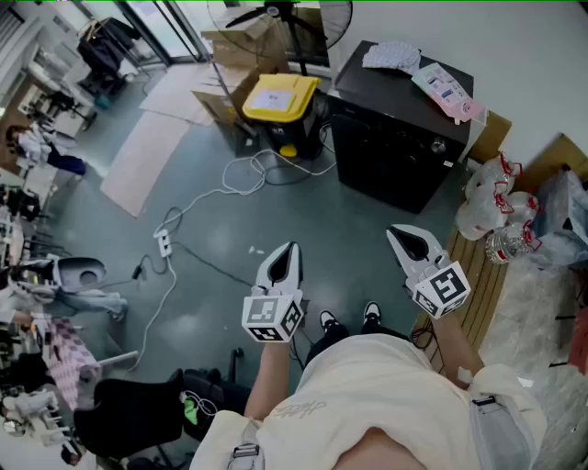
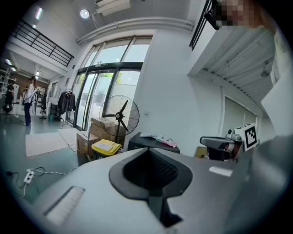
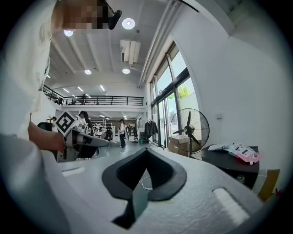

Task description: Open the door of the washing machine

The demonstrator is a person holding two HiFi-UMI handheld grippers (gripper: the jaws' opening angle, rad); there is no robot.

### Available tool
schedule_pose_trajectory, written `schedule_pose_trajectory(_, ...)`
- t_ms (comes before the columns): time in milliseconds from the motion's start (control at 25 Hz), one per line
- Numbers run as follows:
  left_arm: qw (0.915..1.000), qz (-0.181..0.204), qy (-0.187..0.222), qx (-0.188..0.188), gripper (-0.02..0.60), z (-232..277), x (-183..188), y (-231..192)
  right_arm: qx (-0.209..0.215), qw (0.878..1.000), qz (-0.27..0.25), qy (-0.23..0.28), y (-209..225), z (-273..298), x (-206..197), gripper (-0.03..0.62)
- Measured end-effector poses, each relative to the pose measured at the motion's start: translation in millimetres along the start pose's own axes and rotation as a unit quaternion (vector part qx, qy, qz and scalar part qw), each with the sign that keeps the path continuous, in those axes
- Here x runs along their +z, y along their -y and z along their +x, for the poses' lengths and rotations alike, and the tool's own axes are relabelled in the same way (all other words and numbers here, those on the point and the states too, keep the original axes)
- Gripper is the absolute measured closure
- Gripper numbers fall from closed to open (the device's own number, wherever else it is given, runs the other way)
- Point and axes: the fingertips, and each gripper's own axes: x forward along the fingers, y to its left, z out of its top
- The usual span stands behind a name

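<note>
The washing machine (image 1: 390, 138) is a black box against the white wall, a few steps ahead of me, with a knob (image 1: 439, 145) on its front and packets lying on its top. I cannot make out its door. My left gripper (image 1: 293, 246) hangs in the air in front of my body, shut and empty. To its right, my right gripper (image 1: 393, 231) also has its jaws together and holds nothing. Both point roughly level toward the machine, well short of it. The machine also shows in the left gripper view (image 2: 153, 142) and in the right gripper view (image 3: 231, 162).
A yellow-lidded bin (image 1: 280, 99), cardboard boxes and a standing fan (image 1: 294, 23) stand left of the machine. White cables and a power strip (image 1: 163, 241) cross the floor. A wooden pallet (image 1: 478, 285) with plastic bags (image 1: 496, 207) lies at right. A black chair (image 1: 138, 413) stands at lower left.
</note>
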Motion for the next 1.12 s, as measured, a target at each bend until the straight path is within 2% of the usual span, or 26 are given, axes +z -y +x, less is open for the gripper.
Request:
schedule_pose_trajectory(200, 1.0000, -0.005, -0.003, 0.005, 0.561, -5, -5, -1, 0.008, 1.000, -0.011, 0.002, -7, -3, 6, 0.594)
schedule_pose_trajectory(600, 1.0000, 0.009, 0.002, 0.000, 0.563, -14, 0, 4, -0.012, 1.000, -0.005, 0.016, -8, -10, 10, 0.592)
schedule_pose_trajectory(1120, 1.0000, 0.008, 0.003, -0.003, 0.561, -31, -2, -23, -0.021, 1.000, -0.021, 0.008, -30, 4, 11, 0.592)
